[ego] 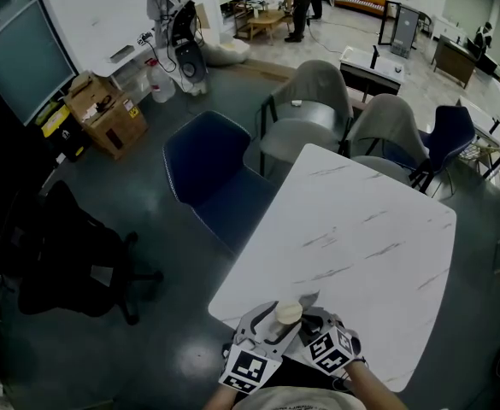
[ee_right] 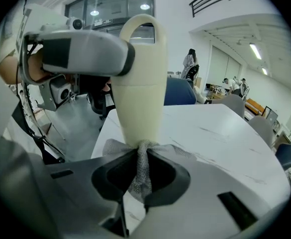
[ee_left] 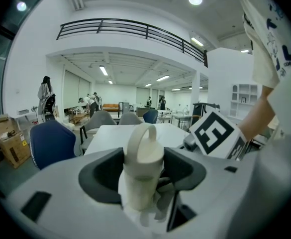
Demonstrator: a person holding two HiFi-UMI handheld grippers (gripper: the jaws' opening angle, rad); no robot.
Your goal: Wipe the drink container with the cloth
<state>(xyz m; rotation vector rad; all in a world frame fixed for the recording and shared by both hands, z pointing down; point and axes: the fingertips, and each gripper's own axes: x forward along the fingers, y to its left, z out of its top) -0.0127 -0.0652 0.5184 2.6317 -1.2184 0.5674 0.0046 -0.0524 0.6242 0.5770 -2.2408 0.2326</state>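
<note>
Drink container [ego: 289, 313]: a cream bottle with a loop-handled lid, upright, at the 6 o'clock end of the head view over the near corner of the table [ego: 361, 237]. Whether its base rests on the table cannot be told.
Cloth [ee_right: 140, 168]: a grey mesh cloth, bunched into a neck and pressed against the lower wall of the drink container, fanning out to either side of it.
Left gripper [ee_left: 143, 173]: comes in from 8 o'clock of the container in the head view. Its jaws stand wide and clamp the body of the bottle from both sides, with nothing else in the grip.
Right gripper [ee_right: 140, 176]: comes in from 4 o'clock. Its jaws are drawn nearly together and pinch the gathered cloth.
Step in hand: judged to be the wiping stroke itself, with the cloth on the low part of the wall.
Next move calls for: dragging the cloth up or around the wall under steady pressure, while the left grip holds firm so the bottle neither tilts nor spins.
Risk: the pinched cloth may slip out, or too hard a push may lever the bottle in its clamp.
</note>
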